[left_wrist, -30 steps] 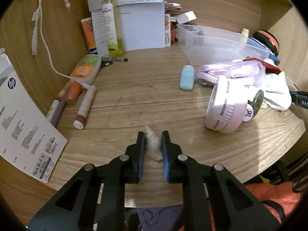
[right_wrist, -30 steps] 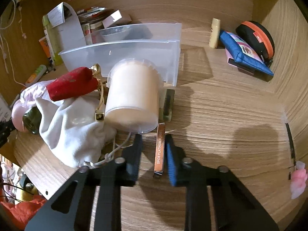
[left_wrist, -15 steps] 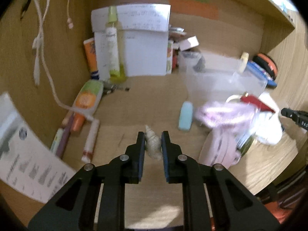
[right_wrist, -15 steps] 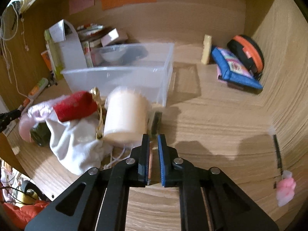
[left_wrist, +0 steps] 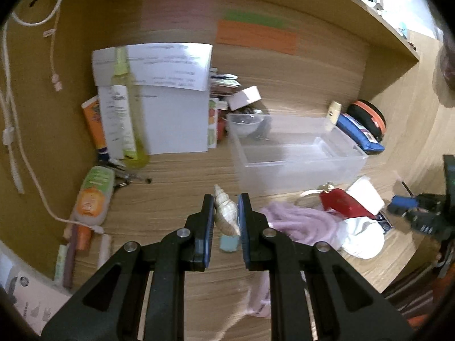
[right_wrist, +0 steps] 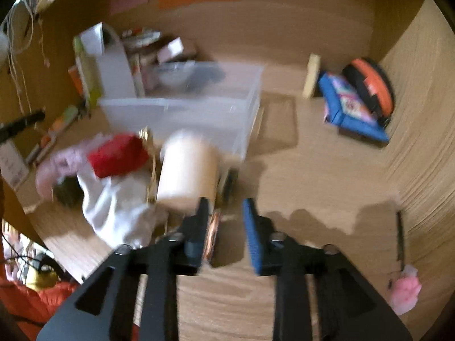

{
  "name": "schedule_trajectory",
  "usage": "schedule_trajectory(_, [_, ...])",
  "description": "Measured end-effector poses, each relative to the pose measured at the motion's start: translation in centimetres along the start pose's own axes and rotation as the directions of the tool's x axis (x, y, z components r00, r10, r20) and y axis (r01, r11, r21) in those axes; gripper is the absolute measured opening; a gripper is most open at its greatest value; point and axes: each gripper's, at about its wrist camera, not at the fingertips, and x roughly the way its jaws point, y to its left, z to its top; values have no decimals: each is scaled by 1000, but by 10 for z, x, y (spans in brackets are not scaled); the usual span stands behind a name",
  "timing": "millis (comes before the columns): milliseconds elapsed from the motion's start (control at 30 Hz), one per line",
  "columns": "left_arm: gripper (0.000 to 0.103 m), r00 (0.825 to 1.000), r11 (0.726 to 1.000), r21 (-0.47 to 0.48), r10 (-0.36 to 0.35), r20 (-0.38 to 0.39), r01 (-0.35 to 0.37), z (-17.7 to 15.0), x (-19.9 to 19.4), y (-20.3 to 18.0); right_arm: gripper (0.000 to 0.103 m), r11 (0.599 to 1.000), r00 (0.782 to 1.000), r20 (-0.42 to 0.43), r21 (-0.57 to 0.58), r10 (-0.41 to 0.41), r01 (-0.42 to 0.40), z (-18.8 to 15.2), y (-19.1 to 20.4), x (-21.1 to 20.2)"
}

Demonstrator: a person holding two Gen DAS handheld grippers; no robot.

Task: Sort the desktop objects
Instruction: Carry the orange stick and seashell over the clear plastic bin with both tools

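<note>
Since a moment ago we lift the shell off the desk in our tightly shut left tongs, near the box, ready to drop in, while our right tongs have just been opening, letting the strip lean on one pad.

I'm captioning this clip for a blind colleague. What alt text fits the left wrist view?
The left claw grips a pale spiral seashell above a cluttered wooden desk. A clear plastic bin sits just beyond, with pink cloth to the right.
</note>
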Motion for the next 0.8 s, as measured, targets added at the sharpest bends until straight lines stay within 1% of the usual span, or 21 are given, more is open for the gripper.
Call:
schedule_trajectory(33, [16,1000,1000,4,-9,-3,9,0,2,-2,31,1000,1000,-20,-4,3,-4,-3,3,6])
schedule_trajectory(167, [16,999,999,14,-35,-10,35,0,7,-10,31,1000,999,-44,3,31,-30,-10,2,17])
schedule_trajectory(233, [16,999,999,23,-43,-12,43,1,9,-14,31,1000,998,-67,-3,19,-19,-13,3,25])
schedule_trajectory(300, [16,998,998,28,-53,-14,54,3,10,-17,23,1000,996,-93,-16,-6,5,-16,3,34])
schedule_trajectory(333, [16,998,998,31,-55,-14,55,5,12,-19,11,1000,995,-101,-13,-2,1,-17,1,37])
schedule_trajectory(367, [16,998,998,34,-57,-13,58,6,13,-20,8,1000,995,-96,-6,-4,4,-17,-1,38])
schedule_trajectory(433, [16,998,997,41,-60,-9,60,10,14,-23,7,1000,997,-75,8,-16,17,-15,-6,34])
schedule_trajectory(600, [16,998,995,69,-68,7,67,24,18,-29,6,999,999,-13,21,-49,50,-2,-14,11])
schedule_trajectory(800, [16,996,992,99,-86,20,84,46,27,-36,6,999,996,88,40,-28,25,34,-22,-19])
